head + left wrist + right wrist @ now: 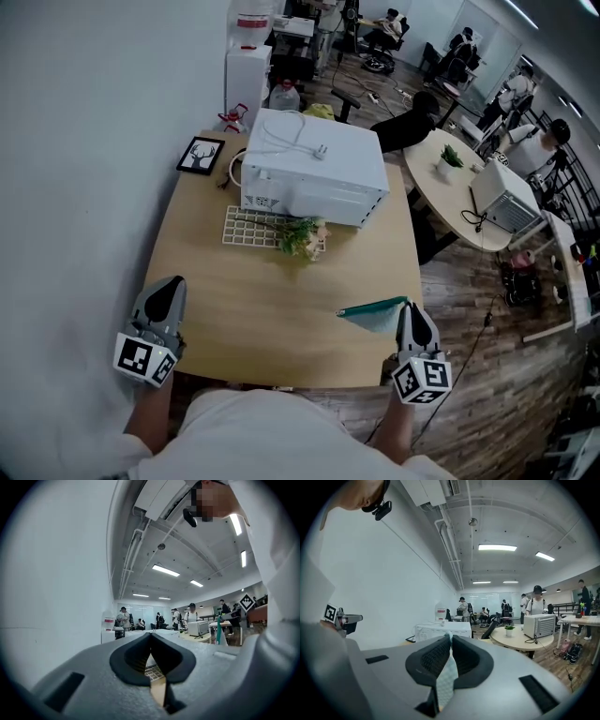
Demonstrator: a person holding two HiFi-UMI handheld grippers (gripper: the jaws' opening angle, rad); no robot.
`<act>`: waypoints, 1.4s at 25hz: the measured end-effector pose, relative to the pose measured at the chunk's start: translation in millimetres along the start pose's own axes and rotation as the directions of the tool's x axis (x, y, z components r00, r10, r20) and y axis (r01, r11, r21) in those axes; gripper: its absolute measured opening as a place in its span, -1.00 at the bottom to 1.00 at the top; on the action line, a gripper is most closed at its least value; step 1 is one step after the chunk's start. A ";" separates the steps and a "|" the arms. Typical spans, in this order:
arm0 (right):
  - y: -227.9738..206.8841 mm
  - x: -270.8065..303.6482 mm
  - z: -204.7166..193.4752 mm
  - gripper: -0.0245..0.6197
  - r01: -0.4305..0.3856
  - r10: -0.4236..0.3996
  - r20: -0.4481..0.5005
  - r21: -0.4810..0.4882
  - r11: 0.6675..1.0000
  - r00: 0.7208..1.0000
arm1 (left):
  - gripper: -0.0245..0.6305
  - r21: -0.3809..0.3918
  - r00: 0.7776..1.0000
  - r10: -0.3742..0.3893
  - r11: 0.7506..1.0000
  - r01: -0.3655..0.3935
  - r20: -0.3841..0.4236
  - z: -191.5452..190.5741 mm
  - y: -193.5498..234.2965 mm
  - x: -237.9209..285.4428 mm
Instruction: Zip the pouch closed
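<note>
Head view puts us right over our own arms. The left forearm (pixel 148 417) and right forearm (pixel 396 431) reach forward from the bottom edge, well apart, each ending in a marker cube. Both tools lie roughly level, pointing away from us across the table (pixel 262 309).

The left gripper (pixel 172 284) hangs at the table's near left edge. In the left gripper view (pixel 150 637) we see its jaws pressed together at the tips with nothing between them; only table and keys show through the gap lower down.

The right gripper (pixel 410 305) sits over the near right corner of the table. In the right gripper view (pixel 450 637) its jaws are clamped on a strip of pale checked fabric, an edge of the pouch (pixel 446 677). From above, the teal pouch (pixel 375 316) sticks out to the left of those jaws, lifted just above the tabletop and tapering to a point toward the table's middle. It is well apart from the left gripper.

Farther off we see a keyboard (pixel 253 228) and some flowers (pixel 302 239). Behind them stands a white appliance (pixel 314 169) with its cord coiled on top, a picture frame (pixel 200 155) to its left. Beyond to the right stands a round table (pixel 459 187).
</note>
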State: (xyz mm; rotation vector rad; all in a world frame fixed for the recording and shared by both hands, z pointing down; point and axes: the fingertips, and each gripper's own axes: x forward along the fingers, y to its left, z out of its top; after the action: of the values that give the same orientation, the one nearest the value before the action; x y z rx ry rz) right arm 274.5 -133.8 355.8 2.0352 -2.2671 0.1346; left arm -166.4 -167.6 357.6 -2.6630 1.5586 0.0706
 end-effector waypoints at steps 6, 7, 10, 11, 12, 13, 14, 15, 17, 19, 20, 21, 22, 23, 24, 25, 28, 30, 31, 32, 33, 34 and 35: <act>-13.1 -6.9 4.3 -0.87 0.019 -0.019 0.017 0.015 1.000 1.000 | -0.88 -0.002 1.000 0.016 1.000 -0.016 0.010 0.7 -5.4 -4.7; -13.6 -7.9 4.6 -0.87 0.018 -0.019 0.020 0.014 1.000 1.000 | -0.88 -0.003 1.000 0.017 1.000 -0.017 0.010 0.4 -7.4 -5.2; -13.8 -8.1 5.7 -0.87 0.016 -0.016 0.027 0.011 1.000 0.999 | -0.88 -0.002 1.000 0.019 1.000 -0.019 0.019 1.4 -13.8 -5.9; -13.5 -8.1 5.3 -0.87 0.016 -0.016 0.029 0.012 1.000 0.999 | -0.88 0.000 1.000 0.020 1.000 -0.020 0.022 1.7 -15.3 -6.4; -13.2 -9.0 4.3 -0.87 0.016 -0.017 0.030 0.014 1.000 0.999 | -0.88 0.001 1.000 0.022 1.000 -0.022 0.023 1.5 -16.2 -7.3; -13.1 -10.7 3.1 -0.87 0.017 -0.018 0.032 0.018 1.000 0.999 | -0.88 0.001 0.999 0.025 1.000 -0.025 0.023 0.9 -16.7 -8.7; -13.3 -12.8 2.0 -0.87 0.019 -0.020 0.034 0.021 1.000 0.999 | -0.88 -0.001 0.999 0.029 1.000 -0.029 0.023 0.3 -16.7 -10.4; -13.3 -14.8 1.2 -0.87 0.021 -0.021 0.036 0.024 1.000 0.999 | -0.88 -0.005 0.999 0.033 0.999 -0.033 0.024 -0.3 -16.4 -12.2; -12.4 -18.2 0.3 -0.87 0.022 -0.023 0.036 0.023 0.999 0.999 | -0.88 -0.013 0.999 0.040 0.999 -0.039 0.024 -1.7 -16.4 -15.5; -10.9 -21.3 0.0 -0.87 0.022 -0.022 0.037 0.020 1.000 0.999 | -0.88 -0.016 0.999 0.040 0.999 -0.040 0.025 -2.7 -17.7 -17.5; -10.6 -22.7 -0.2 -0.87 0.022 -0.023 0.039 0.020 1.000 0.999 | -0.88 -0.017 0.999 0.039 0.999 -0.039 0.027 -2.9 -18.5 -17.7; -10.5 -24.0 -0.7 -0.87 0.023 -0.024 0.040 0.021 1.000 0.999 | -0.88 -0.018 0.999 0.038 0.999 -0.037 0.029 -3.1 -19.4 -17.5; -10.5 -25.1 -1.4 -0.87 0.025 -0.026 0.042 0.023 0.999 0.999 | -0.88 -0.018 0.999 0.035 0.999 -0.035 0.031 -3.4 -20.4 -17.0; -10.2 -25.9 -2.1 -0.87 0.027 -0.028 0.043 0.024 0.999 0.999 | -0.88 -0.018 0.999 0.031 0.999 -0.031 0.031 -3.7 -21.3 -16.3; -9.4 -26.2 -2.8 -0.87 0.028 -0.029 0.044 0.025 0.999 0.999 | -0.88 -0.017 0.999 0.027 1.000 -0.026 0.032 -3.8 -21.8 -15.6; -8.1 -26.2 -3.2 -0.87 0.029 -0.030 0.044 0.026 0.999 0.999 | -0.88 -0.016 0.999 0.022 1.000 -0.022 0.032 -3.5 -21.8 -14.9; -4.0 -25.0 -3.7 -0.87 0.029 -0.030 0.046 0.029 0.999 0.998 | -0.88 -0.010 0.999 0.015 1.000 -0.015 0.035 -1.1 -19.4 -13.4; -1.9 -22.8 -4.0 -0.87 0.029 -0.030 0.048 0.032 0.999 0.998 | -0.88 -0.006 0.999 0.014 1.000 -0.013 0.037 0.3 -16.4 -12.5; -0.7 -21.3 -3.9 -0.87 0.028 -0.029 0.050 0.034 0.999 0.998 | -0.88 -0.004 0.999 0.013 1.000 -0.013 0.036 0.8 -14.9 -12.0; 0.5 -19.8 -3.6 -0.87 0.026 -0.028 0.053 0.035 0.999 0.998 | -0.88 -0.003 0.999 0.013 1.000 -0.013 0.036 1.0 -13.6 -11.4; 1.6 -18.5 -3.2 -0.87 0.024 -0.026 0.055 0.038 0.999 0.998 | -0.88 -0.004 0.999 0.013 1.000 -0.013 0.035 1.2 -12.7 -10.9; 2.7 -17.2 -2.6 -0.87 0.022 -0.024 0.058 0.040 0.999 0.998 | -0.88 -0.006 0.999 0.013 1.000 -0.013 0.035 1.6 -11.9 -10.2; 3.9 -16.0 -1.8 -0.86 0.020 -0.022 0.060 0.042 0.999 0.998 | -0.88 -0.006 0.999 0.013 1.000 -0.013 0.037 2.4 -11.2 -9.2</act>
State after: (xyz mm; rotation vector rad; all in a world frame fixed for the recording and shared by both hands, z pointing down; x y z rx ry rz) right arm 272.4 -117.3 355.5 2.1109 -2.2961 0.1203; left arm -161.1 -154.0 356.1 -2.6409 1.5673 0.1244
